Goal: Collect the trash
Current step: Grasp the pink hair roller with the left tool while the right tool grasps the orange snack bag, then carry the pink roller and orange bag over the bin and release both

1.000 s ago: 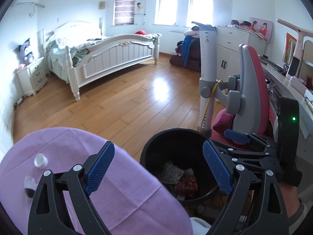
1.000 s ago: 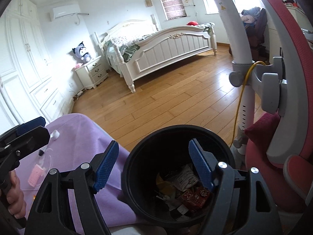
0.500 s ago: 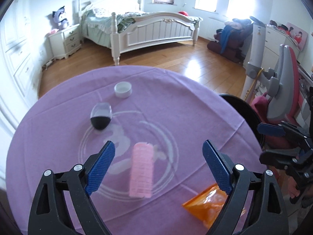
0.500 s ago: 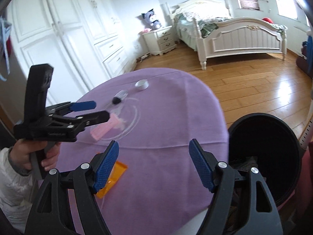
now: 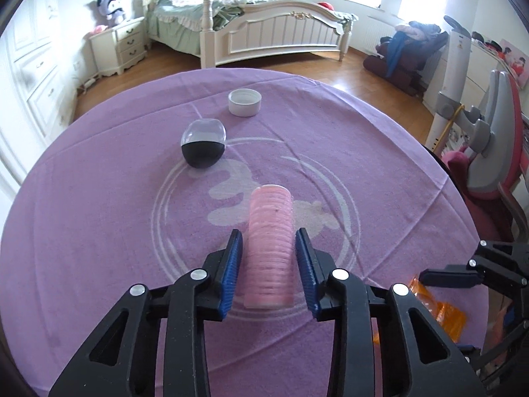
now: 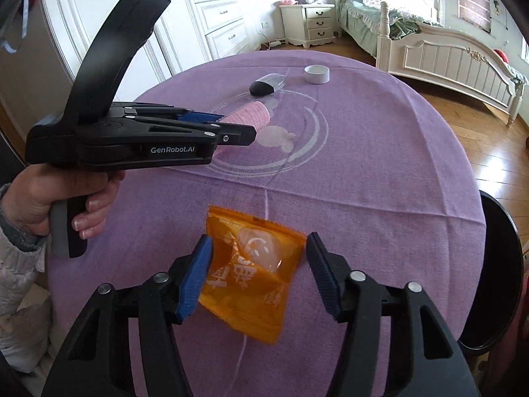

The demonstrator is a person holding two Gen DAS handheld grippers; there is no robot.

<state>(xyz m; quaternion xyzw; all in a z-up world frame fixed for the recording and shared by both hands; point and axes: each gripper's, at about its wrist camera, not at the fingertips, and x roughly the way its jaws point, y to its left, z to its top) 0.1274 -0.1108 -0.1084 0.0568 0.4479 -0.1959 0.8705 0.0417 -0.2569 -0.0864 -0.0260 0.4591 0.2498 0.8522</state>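
Pink roller [image 5: 269,248] lies on the desk [image 5: 380,172] over the white printed ring, near the middle, lengthwise between the left gripper [image 5: 268,266] fingers. Jaws just been closing around it; a sliver of gap shows at each pad, so not yet clamped, judging by the left view. Orange wrapper [image 6: 251,274] lies flat toward the near edge, between the right gripper [image 6: 259,274] fingers; jaws also just been closing, left pad at the wrapper's edge, right pad clear of it. Half a second ago both grippers hung wide above the cloth; a second ago both looked into the black bin [image 6: 496,264], now at the desk's right edge. Means a fresh double pickup under way. Beyond, toward the far edge: a black-and-clear capsule [image 5: 204,147] and a white cap [image 5: 244,102], both untouched.
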